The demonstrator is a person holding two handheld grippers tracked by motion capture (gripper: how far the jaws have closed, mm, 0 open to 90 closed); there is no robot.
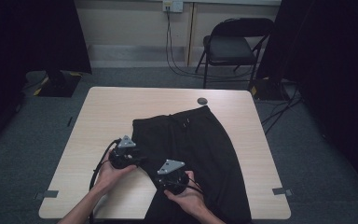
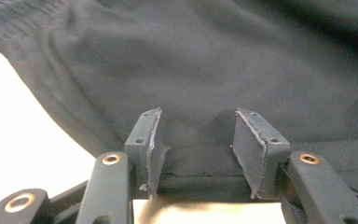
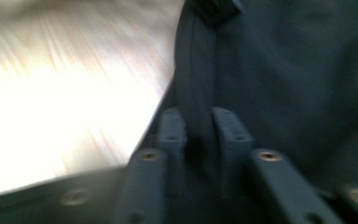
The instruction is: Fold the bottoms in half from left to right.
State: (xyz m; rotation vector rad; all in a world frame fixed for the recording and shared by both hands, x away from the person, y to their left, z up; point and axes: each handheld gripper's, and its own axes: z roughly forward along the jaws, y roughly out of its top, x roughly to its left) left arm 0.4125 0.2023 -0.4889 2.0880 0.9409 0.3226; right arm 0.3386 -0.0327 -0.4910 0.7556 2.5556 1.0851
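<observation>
The pants [image 1: 193,140] are black cloth, soft and matt, with a fine weave. Between the jaws of the left gripper [image 2: 196,154] the cloth has a thick folded hem. A raised seam in the same cloth runs up between the jaws of the right gripper [image 3: 198,140].

The pads [image 2: 247,154] look like grey rubber, dull, with rough, worn edges. The arms below the jaws are matt black plastic with shiny brass-coloured rivets.

The table [image 1: 112,112], to the left of the jaws, is pale wood, smooth with a faint grain. Each gripper has 1 dull grey plate [image 1: 170,166] on top.
</observation>
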